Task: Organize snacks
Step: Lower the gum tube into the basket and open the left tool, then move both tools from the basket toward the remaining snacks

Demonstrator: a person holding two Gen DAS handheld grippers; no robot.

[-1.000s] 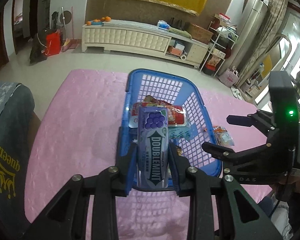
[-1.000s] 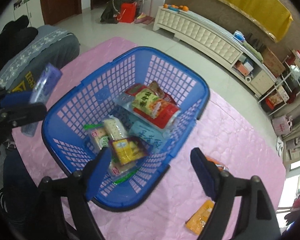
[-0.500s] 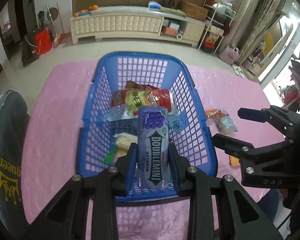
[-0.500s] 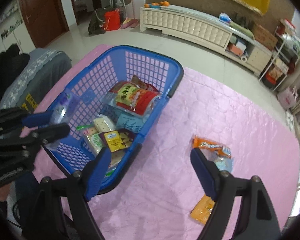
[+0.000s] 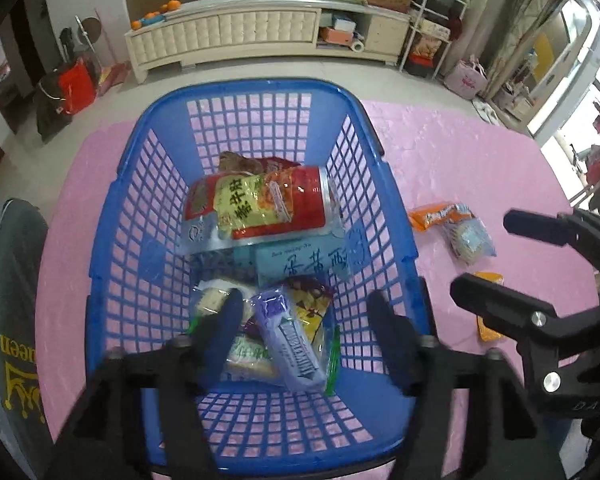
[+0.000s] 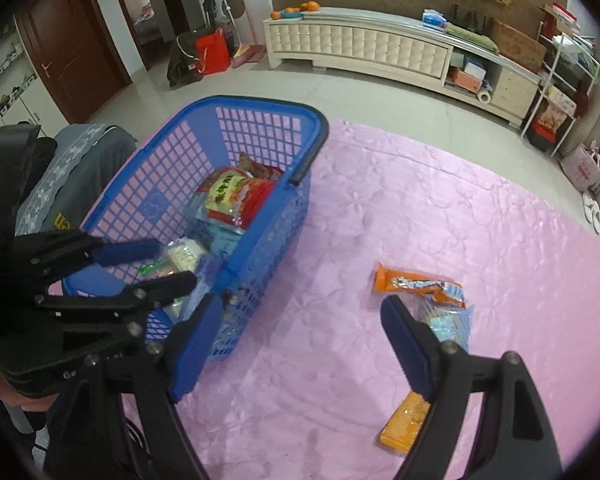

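Most of the snacks are already in the blue basket (image 5: 256, 420): a red and yellow bag (image 5: 260, 204) in the middle of the frame, a pale blue packet (image 5: 308, 264) under it, and the purple gum pack (image 5: 292, 344) lying loose on the pile at the bottom. The left tool (image 5: 304, 320) hangs over it with its jaws spread wide, holding nothing. Left on the pink table (image 6: 380, 220): an orange wrapper (image 6: 416, 284), a clear blue packet (image 6: 446, 322) and a small orange pack (image 6: 406, 422), lower right of the right view. The right tool (image 6: 304, 344) is wide open and empty just above them, so I'd guess three more to go.
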